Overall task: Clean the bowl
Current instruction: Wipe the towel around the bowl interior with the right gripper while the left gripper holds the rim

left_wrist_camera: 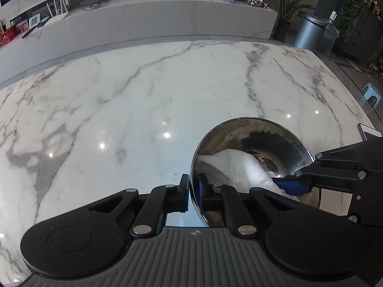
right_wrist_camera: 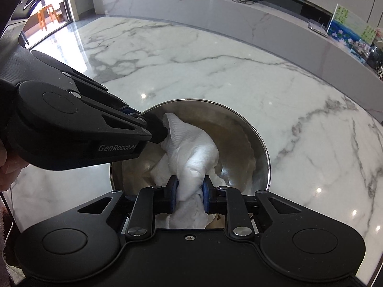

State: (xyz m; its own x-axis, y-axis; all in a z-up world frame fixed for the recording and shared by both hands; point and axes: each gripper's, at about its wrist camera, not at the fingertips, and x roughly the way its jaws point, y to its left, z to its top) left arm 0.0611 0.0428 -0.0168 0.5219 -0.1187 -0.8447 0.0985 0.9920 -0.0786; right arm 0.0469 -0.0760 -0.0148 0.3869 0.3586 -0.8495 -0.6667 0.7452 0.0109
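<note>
A shiny steel bowl (left_wrist_camera: 282, 148) (right_wrist_camera: 241, 141) stands on the white marble table. My left gripper (left_wrist_camera: 193, 191) is shut on the bowl's near rim, one finger outside and one inside; it enters the right wrist view (right_wrist_camera: 153, 129) from the left. My right gripper (right_wrist_camera: 190, 192) is shut on a crumpled white paper towel (right_wrist_camera: 191, 153) that lies inside the bowl. In the left wrist view the towel (left_wrist_camera: 234, 167) fills the bowl's near side and the right gripper (left_wrist_camera: 287, 184) reaches in from the right.
The marble table (left_wrist_camera: 143, 95) spreads wide around the bowl. A phone (left_wrist_camera: 368, 131) lies near its right edge. A long marble counter (left_wrist_camera: 167, 16) with boxes, a router and pictures runs behind. A grey bin (left_wrist_camera: 308, 31) and plants stand on the floor.
</note>
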